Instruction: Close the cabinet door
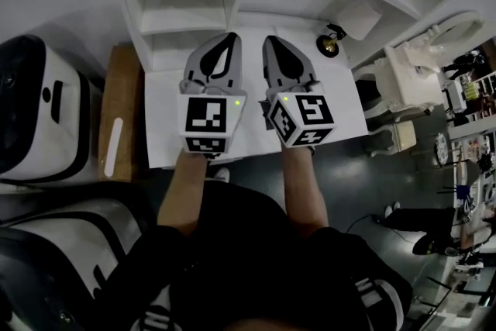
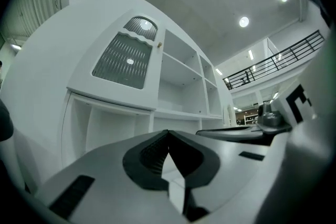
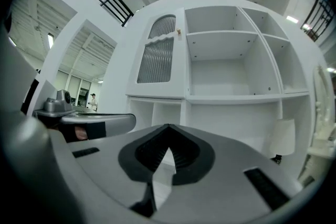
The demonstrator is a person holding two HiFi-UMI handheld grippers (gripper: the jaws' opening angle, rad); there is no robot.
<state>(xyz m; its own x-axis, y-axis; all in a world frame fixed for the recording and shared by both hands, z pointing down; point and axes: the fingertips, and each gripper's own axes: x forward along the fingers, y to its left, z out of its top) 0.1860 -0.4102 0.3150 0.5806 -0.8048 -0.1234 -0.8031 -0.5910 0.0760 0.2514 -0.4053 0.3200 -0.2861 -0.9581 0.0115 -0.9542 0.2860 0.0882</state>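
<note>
The door (image 3: 158, 55), a white panel with an arched ribbed pane, sits at the upper left of the cabinet (image 3: 236, 98) in the right gripper view; it looks flush with the cabinet front, its small knob beside the open shelves to its right, so I judge it closed or very nearly so. In the left gripper view its lower edge reads a little proud of the frame; whether a slight gap is left I cannot tell. The other compartments have no doors and stand bare. If the door is indeed home, little of the task is left beyond a last press to seat it; nothing touches it at present.

The left claw (image 1: 230, 37) and the right claw (image 1: 271, 40) lie side by side at the centre of the head view, over the white table (image 1: 164, 128) and well short of the door, pointing toward the cabinet at the top of the frame. Each claw has its tips brought together; only a thin slit shows lower down between the jaws; neither holds or touches anything.
</note>
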